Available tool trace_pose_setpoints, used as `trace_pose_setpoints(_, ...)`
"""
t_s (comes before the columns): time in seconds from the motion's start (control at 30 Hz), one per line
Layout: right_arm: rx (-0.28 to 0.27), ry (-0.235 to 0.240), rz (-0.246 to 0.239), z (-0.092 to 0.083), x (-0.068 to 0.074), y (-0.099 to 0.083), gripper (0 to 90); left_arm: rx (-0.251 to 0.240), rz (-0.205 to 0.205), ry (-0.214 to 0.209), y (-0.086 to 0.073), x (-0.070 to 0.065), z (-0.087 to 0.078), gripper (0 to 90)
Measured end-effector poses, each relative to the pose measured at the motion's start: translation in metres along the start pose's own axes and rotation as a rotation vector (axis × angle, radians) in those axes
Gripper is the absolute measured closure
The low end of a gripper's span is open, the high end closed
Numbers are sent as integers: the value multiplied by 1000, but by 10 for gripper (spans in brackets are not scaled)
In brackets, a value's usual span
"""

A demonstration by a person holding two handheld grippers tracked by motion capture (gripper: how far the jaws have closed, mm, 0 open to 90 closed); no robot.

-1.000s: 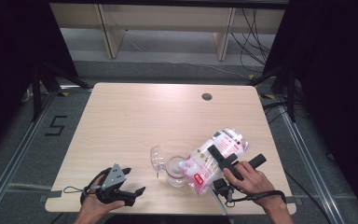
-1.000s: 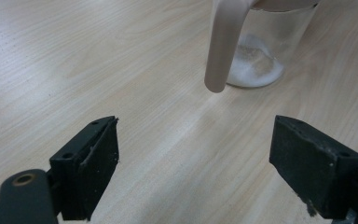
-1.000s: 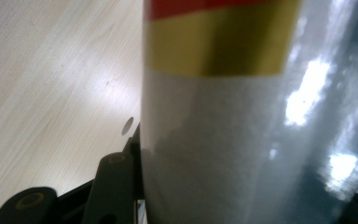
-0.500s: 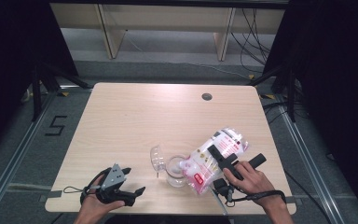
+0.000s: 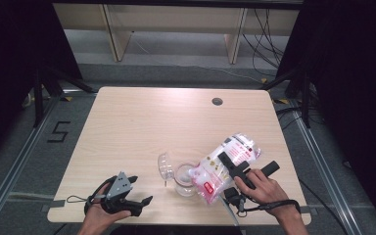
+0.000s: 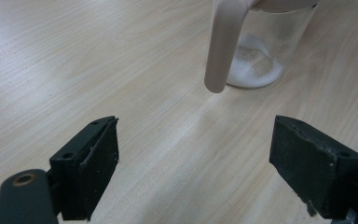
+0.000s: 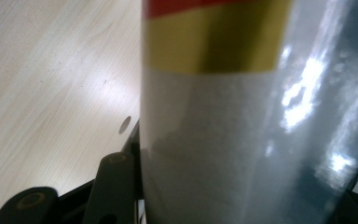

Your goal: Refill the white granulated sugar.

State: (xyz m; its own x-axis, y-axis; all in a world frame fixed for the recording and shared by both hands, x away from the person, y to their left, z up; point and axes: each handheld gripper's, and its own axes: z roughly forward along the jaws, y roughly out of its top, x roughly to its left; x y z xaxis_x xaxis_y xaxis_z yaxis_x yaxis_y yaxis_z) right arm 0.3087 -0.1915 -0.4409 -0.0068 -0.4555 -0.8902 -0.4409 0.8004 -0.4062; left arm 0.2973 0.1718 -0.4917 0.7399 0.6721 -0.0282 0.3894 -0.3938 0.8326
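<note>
The right gripper [image 5: 233,169] clasped the tilted bag [image 5: 225,166], long axis sloping down-left to the glass jar [image 5: 185,178]; the left gripper [image 5: 137,193] rested nearby, jaws released.

1 bag [image 5: 225,164] ctr-right, 1 glass jar [image 5: 185,178] + 1 lid [image 5: 165,165] ctr, 2 tools: lower left [image 5: 139,193], lower right [image 5: 227,164]; 1 bench [image 5: 142,127].

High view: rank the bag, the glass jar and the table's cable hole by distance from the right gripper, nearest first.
From the right gripper:
1. Bag, clamped in its jaws, tilted toward the jar.
2. Glass jar, just left of the bag, near the table's front edge.
3. Cable hole, at the far edge of the table.
</note>
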Motion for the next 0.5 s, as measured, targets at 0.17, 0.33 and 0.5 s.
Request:
trace_pose_setpoints(0.17, 7, -1, -1, -1, -1, 0, 561, 0, 0, 1, 0, 0, 0, 153)
trace_pose_setpoints(0.33, 1, 0, -19, -1, -3, 1, 562, 12, 14, 0, 0, 1, -1, 153)
trace_pose_setpoints(0.5, 4, 1, -25, -1, -3, 1, 562, 6, 8, 0, 0, 1, -1, 153)
